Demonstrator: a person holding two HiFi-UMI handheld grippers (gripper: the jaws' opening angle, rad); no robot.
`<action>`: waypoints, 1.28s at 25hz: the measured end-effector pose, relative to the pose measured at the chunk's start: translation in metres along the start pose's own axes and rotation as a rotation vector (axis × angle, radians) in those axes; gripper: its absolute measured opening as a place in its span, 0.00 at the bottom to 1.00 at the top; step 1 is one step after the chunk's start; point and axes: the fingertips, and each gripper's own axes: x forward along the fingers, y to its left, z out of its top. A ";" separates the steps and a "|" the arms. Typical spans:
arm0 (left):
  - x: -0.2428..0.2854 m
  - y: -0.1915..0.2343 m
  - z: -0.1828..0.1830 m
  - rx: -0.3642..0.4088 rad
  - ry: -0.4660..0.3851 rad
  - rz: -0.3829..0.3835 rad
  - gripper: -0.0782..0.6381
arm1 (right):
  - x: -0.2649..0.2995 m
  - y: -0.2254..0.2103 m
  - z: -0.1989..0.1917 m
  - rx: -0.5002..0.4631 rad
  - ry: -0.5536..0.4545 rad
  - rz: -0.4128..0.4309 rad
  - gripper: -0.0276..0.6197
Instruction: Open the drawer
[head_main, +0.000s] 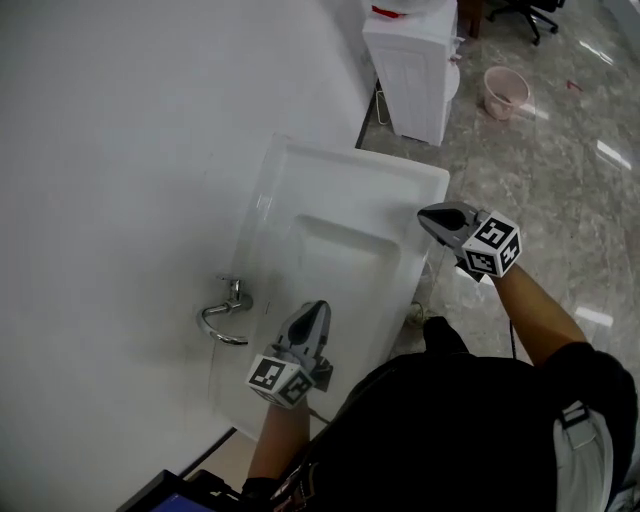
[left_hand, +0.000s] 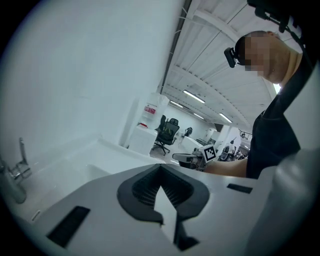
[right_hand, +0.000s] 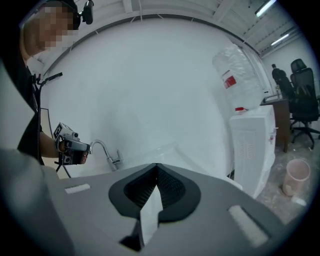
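Note:
No drawer shows in any view. A white sink (head_main: 300, 165) stands against the white wall, with a chrome tap (head_main: 226, 317) at its wall side. My left gripper (head_main: 314, 311) hovers over the near part of the basin, shut and empty. My right gripper (head_main: 430, 216) hangs past the sink's outer edge, also shut with nothing in it. In the left gripper view the jaws (left_hand: 161, 168) meet over the sink rim (left_hand: 107, 150), with the right gripper (left_hand: 184, 158) beyond. In the right gripper view the closed jaws (right_hand: 156, 168) point toward the tap (right_hand: 111, 157), and the left gripper (right_hand: 70, 145) shows at the left.
A white water dispenser (head_main: 415, 62) with its bottle (right_hand: 239, 75) stands beyond the sink by the wall. A pink bucket (head_main: 505, 90) sits on the marbled floor (head_main: 560, 190). An office chair (head_main: 530, 12) is farther off. A dark object (head_main: 170, 495) lies at the lower left.

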 end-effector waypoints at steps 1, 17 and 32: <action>0.019 -0.005 -0.003 0.007 0.019 -0.022 0.10 | -0.008 -0.016 -0.006 -0.003 0.000 -0.025 0.04; 0.209 -0.065 -0.102 0.102 0.354 -0.280 0.10 | -0.049 -0.137 -0.194 0.069 0.123 -0.171 0.04; 0.241 -0.062 -0.168 0.130 0.477 -0.315 0.10 | 0.036 -0.088 -0.343 -0.025 0.366 0.045 0.20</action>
